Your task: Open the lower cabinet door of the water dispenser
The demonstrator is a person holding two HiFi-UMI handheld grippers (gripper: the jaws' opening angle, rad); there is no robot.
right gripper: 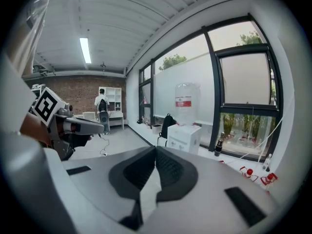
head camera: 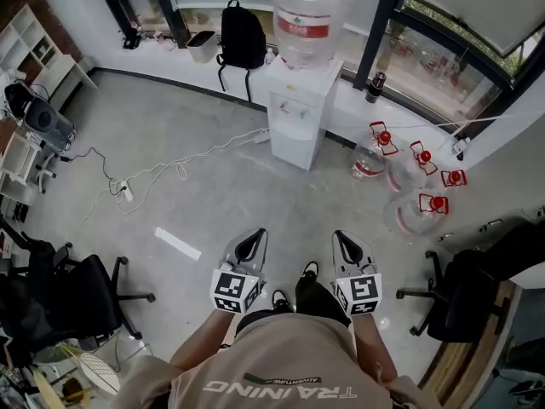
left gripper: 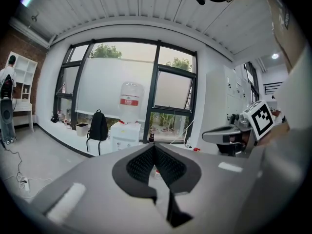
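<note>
The white water dispenser [head camera: 298, 113] stands against the window wall with a large clear bottle [head camera: 310, 11] on top. Its lower cabinet door [head camera: 293, 146] is closed. I hold both grippers side by side close to my body, well back from the dispenser across the bare floor. My left gripper [head camera: 251, 240] is shut with nothing in it, and so is my right gripper [head camera: 347, 244]. In the left gripper view the dispenser [left gripper: 126, 134] sits far off above the closed left gripper [left gripper: 154, 148]. The right gripper view shows the dispenser [right gripper: 184, 136] beyond the closed right gripper [right gripper: 156, 150].
A black backpack [head camera: 242, 37] and a white bin [head camera: 203, 47] sit left of the dispenser. Several empty red-capped bottles [head camera: 409, 177] lie to its right. A white cable with a power strip [head camera: 126, 192] crosses the floor. Office chairs [head camera: 77, 296] [head camera: 464, 288] flank me.
</note>
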